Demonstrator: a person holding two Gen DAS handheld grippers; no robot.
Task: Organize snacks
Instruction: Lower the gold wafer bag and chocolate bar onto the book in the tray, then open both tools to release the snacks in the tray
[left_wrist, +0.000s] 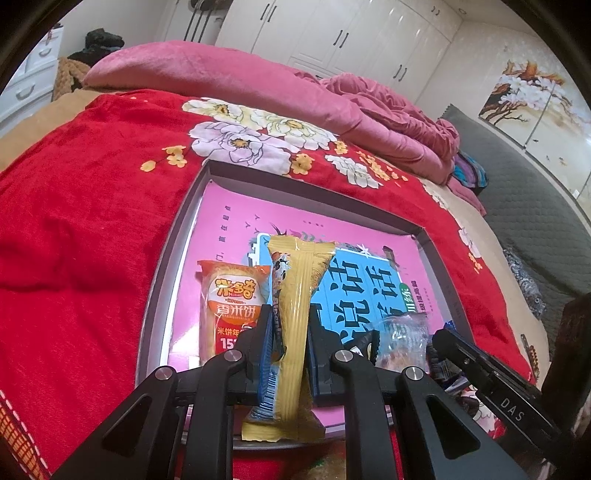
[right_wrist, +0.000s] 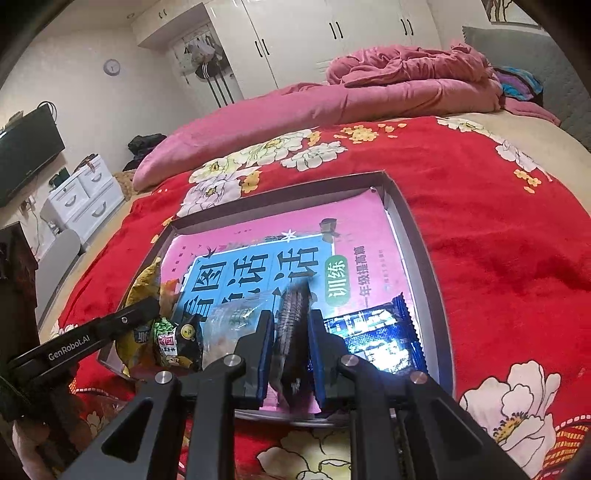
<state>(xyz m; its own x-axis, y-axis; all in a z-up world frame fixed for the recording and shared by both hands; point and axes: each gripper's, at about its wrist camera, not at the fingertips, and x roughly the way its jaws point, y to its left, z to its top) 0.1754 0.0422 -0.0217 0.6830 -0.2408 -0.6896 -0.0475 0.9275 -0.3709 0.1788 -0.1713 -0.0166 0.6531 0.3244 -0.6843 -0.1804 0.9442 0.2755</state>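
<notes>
the sorting looks well under way but not finished: both hands are busy with a snack each, and neither is set down yet. the left gripper (left_wrist: 290, 332) has its jaws pinching a long yellow packet (left_wrist: 295, 314), held upright over the near edge of the tray (left_wrist: 430, 240). the right gripper (right_wrist: 291, 343) has its jaws pinching a dark packet (right_wrist: 293, 317), also over the tray's near side.

the shallow tray sits on the red flowered blanket (right_wrist: 498, 240) on the bed, with a pink and blue book (right_wrist: 258, 269) covering its floor. already lying in it are an orange rice cracker packet (left_wrist: 231, 302) at the left, a clear bag (right_wrist: 236, 325) and a green and black packet (right_wrist: 177, 339) near the middle, and a shiny blue packet (right_wrist: 376, 339) at the right. what's left, i'd judge, is placing the two held packets alongside these.
</notes>
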